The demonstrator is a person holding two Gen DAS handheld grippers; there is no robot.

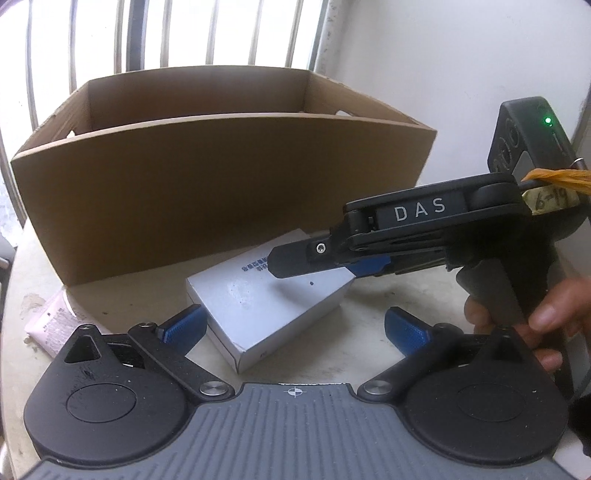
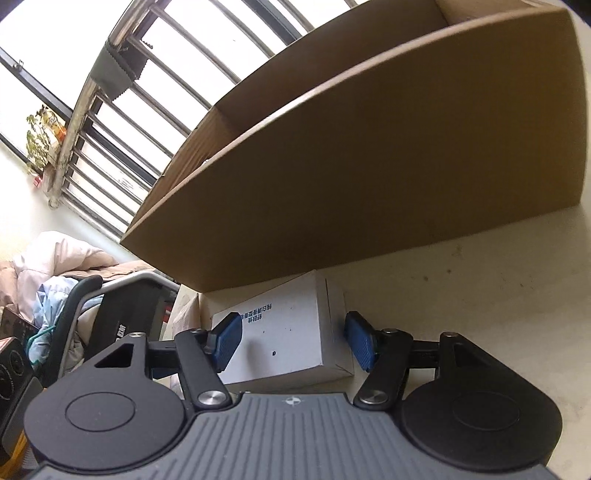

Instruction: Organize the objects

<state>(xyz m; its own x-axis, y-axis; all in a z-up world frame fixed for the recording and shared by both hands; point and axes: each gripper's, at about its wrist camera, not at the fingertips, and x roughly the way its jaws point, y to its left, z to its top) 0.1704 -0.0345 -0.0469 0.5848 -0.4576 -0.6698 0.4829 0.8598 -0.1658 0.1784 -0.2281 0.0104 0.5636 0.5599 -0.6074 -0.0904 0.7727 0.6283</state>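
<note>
The left gripper (image 1: 293, 326) hangs spread wide over the pale, scuffed table (image 1: 388, 295), nothing between its blue pads. Just ahead lies the white box (image 1: 258, 306), flat on the table. The right gripper (image 2: 293, 341) straddles that box, jaws apart; the left pad sits over its top edge, the right pad just clear of its side, so no grip shows. A pink tube (image 1: 55, 325) lies left of the box. Behind both stands the open carton (image 1: 221, 177), its near wall just beside the box. Beyond it are window bars (image 1: 166, 33) and a white wall (image 1: 461, 55); clothes (image 2: 55, 266) are piled left of the table.
</note>
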